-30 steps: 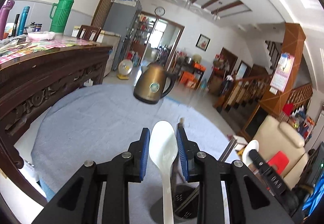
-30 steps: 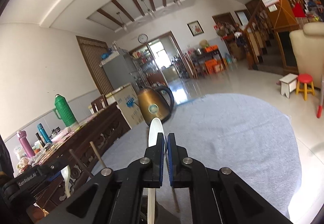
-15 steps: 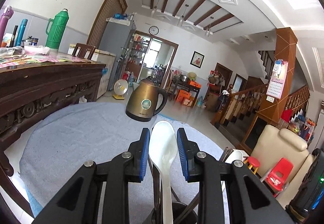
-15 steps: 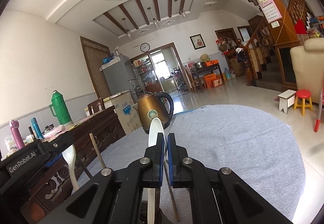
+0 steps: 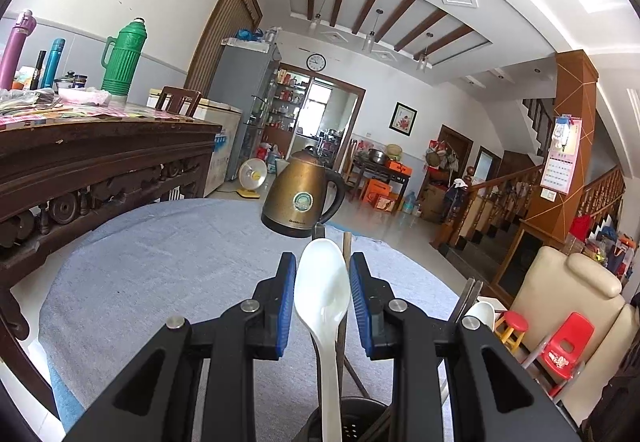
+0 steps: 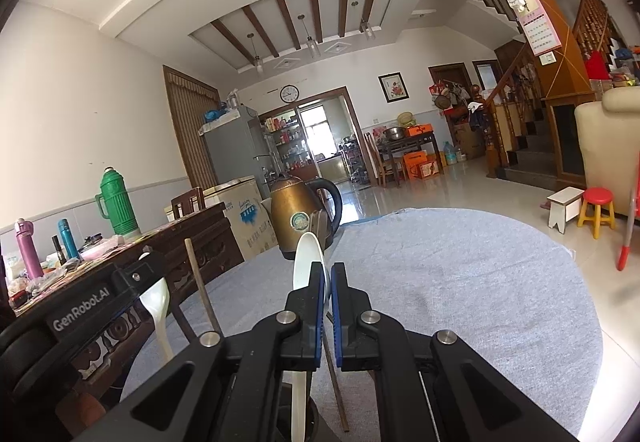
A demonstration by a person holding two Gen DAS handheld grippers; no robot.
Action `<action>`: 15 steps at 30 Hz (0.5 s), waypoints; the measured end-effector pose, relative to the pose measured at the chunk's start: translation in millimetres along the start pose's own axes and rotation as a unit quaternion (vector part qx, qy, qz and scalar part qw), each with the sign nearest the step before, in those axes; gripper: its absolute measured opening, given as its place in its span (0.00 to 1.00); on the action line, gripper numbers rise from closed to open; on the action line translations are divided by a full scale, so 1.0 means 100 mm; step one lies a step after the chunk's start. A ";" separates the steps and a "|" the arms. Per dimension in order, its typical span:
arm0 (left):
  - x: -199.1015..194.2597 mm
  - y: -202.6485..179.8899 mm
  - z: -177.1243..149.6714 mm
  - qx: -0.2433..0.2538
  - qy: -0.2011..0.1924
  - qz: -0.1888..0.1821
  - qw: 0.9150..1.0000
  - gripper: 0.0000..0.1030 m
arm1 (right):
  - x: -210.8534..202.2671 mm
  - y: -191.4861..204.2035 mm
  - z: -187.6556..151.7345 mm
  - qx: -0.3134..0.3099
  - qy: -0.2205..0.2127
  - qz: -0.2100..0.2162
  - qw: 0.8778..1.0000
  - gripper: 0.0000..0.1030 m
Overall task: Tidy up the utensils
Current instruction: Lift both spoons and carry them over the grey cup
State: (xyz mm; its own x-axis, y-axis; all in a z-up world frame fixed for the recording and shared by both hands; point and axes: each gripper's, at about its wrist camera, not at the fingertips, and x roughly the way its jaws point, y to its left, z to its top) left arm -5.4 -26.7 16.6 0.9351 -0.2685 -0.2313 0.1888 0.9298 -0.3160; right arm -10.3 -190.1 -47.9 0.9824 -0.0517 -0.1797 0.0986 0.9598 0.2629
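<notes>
1. Both views have tipped downward since the earlier pictures: the bronze-coloured metal kettle with a black handle (image 5: pixel 303 197) sat close above the fingertips then and now stands clear of them, farther up the picture, and the dark perforated utensil holder (image 5: pixel 347 420) shows at the bottom edge between the fingers.
2. Left gripper (image 5: pixel 322 296): jaws part-way open, the blue pads (image 5: pixel 286 306) closed against the bowl of a white plastic spoon (image 5: pixel 322 292), whose handle runs down toward the holder.
3. Right gripper (image 6: pixel 327 284): jaws all but shut, pinching a second white plastic spoon (image 6: pixel 305 262) edge-on; its bowl rises above the fingertips and its handle drops toward the dark holder below.
4. Brown wooden chopsticks (image 6: pixel 202 292) and other handles already stand in the holder, leaning outward.
5. Setting: a round table under a grey-blue cloth (image 5: pixel 160 262), the kettle standing on it beyond the grippers; a carved dark wooden sideboard (image 5: pixel 100 162) stands off to one side.
6. Step in hand, as judged: each spoon is being lowered handle-first into the holder; whether the handle tips have entered it cannot be told.
7. Next move, as judged: lower until the handles seat, then release one gripper at a time, taking care not to knock the leaning chopsticks.
</notes>
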 end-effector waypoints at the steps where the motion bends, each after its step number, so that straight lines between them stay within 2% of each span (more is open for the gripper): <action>1: 0.00 0.00 0.00 0.000 0.001 0.002 1.000 0.28 | -0.01 0.00 -0.01 -0.001 0.001 0.000 1.000 0.04; 15: 0.06 0.08 -0.11 -0.020 0.015 0.004 1.000 0.28 | -0.18 -0.02 -0.14 -0.012 0.021 0.018 1.000 0.04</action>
State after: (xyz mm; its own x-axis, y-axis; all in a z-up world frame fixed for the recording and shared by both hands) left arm -1.3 -23.5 2.2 0.9266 -0.2699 -0.2619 0.1695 0.9213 -0.3499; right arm -30.5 -187.0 -58.8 0.9775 -0.0062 -0.2108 0.0596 0.9669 0.2480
